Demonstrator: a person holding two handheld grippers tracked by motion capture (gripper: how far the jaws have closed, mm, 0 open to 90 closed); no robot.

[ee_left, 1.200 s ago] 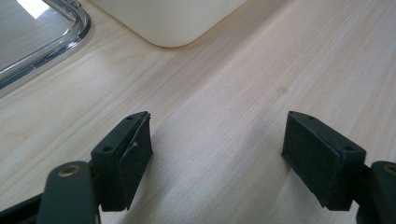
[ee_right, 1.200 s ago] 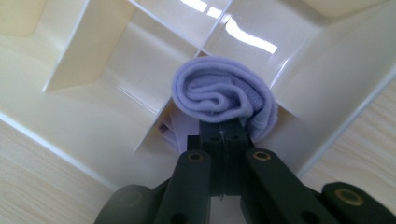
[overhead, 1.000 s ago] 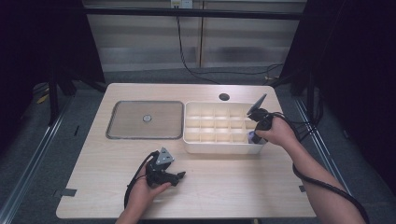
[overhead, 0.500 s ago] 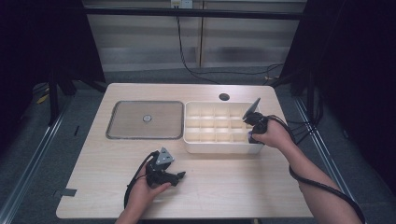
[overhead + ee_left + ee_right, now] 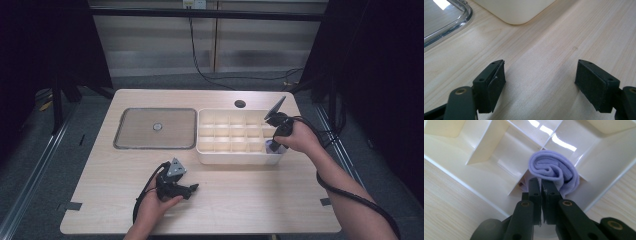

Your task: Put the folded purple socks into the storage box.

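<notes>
Now my right gripper [image 5: 541, 185] pinches a rolled sock [image 5: 554, 171] just ahead of its closed jaws, seating it in the tray's [image 5: 486, 180] corner cell, while my left gripper [image 5: 540, 82] rests open on the table [image 5: 549, 45].

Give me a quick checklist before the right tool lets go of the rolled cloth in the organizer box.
1. Rolled lilac cloth inside a corner compartment of the divided box: ok.
2. Right tool shut on the cloth's edge: ok.
3. Cloth seated on the compartment floor: cannot tell.
4. Left tool open, holding nothing, on the table away from the box: ok.
5. Clear lid flat beside the box, out of the way: ok.
</notes>
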